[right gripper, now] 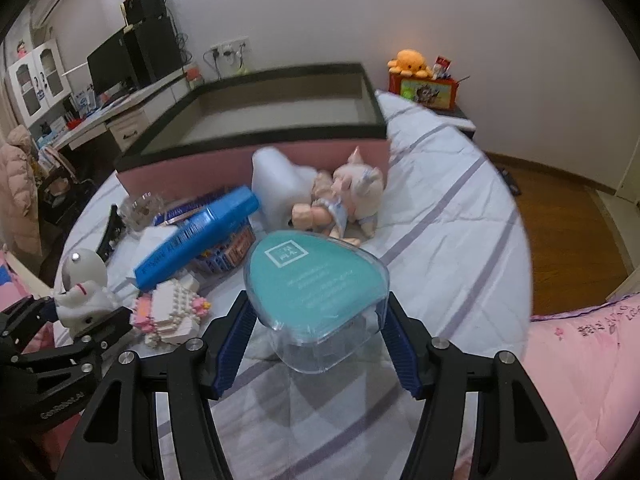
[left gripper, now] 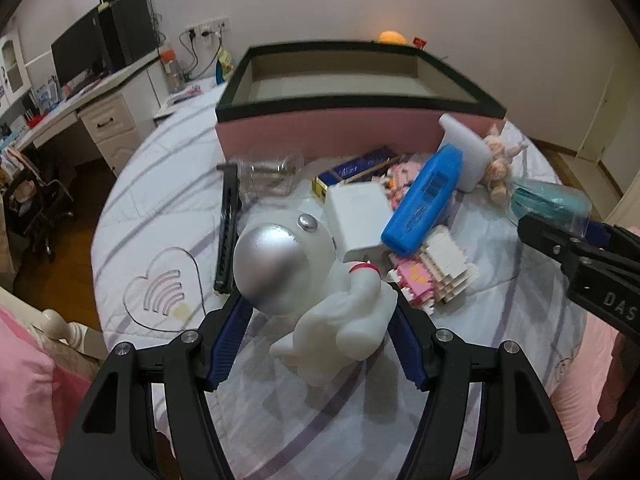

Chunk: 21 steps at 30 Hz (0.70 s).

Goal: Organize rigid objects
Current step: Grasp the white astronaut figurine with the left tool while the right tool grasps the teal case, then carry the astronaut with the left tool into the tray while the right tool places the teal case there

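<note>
My left gripper [left gripper: 318, 300] is shut on a white astronaut figure [left gripper: 320, 280] with a silver visor and holds it above the bed. It also shows in the right wrist view [right gripper: 82, 284]. My right gripper [right gripper: 316, 300] is shut on a clear case with a teal insert [right gripper: 316, 280], also held above the bed; the case shows in the left wrist view [left gripper: 552, 200]. A pink box with a black rim [left gripper: 328, 128] stands open behind the pile; it also shows in the right wrist view [right gripper: 256, 132].
On the striped bedsheet [left gripper: 160, 200] lie a blue bottle [left gripper: 424, 200], a white box [left gripper: 356, 216], a block model [left gripper: 432, 272], a plush pig [right gripper: 352, 200], a black comb [left gripper: 226, 232] and a clear cup [left gripper: 272, 176]. A desk [left gripper: 72, 112] stands at left.
</note>
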Available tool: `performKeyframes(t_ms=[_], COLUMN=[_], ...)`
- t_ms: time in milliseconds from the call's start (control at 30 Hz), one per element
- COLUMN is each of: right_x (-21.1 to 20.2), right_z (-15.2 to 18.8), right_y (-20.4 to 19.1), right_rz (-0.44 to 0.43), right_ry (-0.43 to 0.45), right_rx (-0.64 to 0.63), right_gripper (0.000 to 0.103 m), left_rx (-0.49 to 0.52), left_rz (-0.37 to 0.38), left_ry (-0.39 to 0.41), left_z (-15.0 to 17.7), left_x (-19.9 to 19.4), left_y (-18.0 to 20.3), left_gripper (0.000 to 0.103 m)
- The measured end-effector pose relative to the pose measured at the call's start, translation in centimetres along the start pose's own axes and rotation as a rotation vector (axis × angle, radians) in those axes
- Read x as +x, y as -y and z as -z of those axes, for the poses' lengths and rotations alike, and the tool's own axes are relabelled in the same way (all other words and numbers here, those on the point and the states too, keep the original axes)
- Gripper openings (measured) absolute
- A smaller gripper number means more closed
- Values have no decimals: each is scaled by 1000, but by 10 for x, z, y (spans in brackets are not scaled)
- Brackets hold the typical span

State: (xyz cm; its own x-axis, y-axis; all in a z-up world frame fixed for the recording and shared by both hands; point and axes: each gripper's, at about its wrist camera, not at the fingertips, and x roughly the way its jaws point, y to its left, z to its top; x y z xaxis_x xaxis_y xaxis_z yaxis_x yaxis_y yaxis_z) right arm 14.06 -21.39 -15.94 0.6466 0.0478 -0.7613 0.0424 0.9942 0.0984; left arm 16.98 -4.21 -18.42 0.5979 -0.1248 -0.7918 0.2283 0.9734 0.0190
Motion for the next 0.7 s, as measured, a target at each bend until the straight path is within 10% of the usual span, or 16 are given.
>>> performKeyframes(t_ms=[267, 433, 700], right_x=[-43, -25, 18], right_z=[-5, 0, 17], right_y=[-13, -19, -11], right_rz=[23, 52, 86], right_ry=[106, 49, -84], right_rx=[-15, -32, -8], right_gripper=[59, 38, 71], left_rx=[-11, -16, -23], left_rz=[-21, -30, -20], left_ry=[129, 151, 79], left_z=[-11, -10, -6], left_x=[-41, -46, -18], left_y=[-10, -16, -22], left_gripper=[67, 66, 65])
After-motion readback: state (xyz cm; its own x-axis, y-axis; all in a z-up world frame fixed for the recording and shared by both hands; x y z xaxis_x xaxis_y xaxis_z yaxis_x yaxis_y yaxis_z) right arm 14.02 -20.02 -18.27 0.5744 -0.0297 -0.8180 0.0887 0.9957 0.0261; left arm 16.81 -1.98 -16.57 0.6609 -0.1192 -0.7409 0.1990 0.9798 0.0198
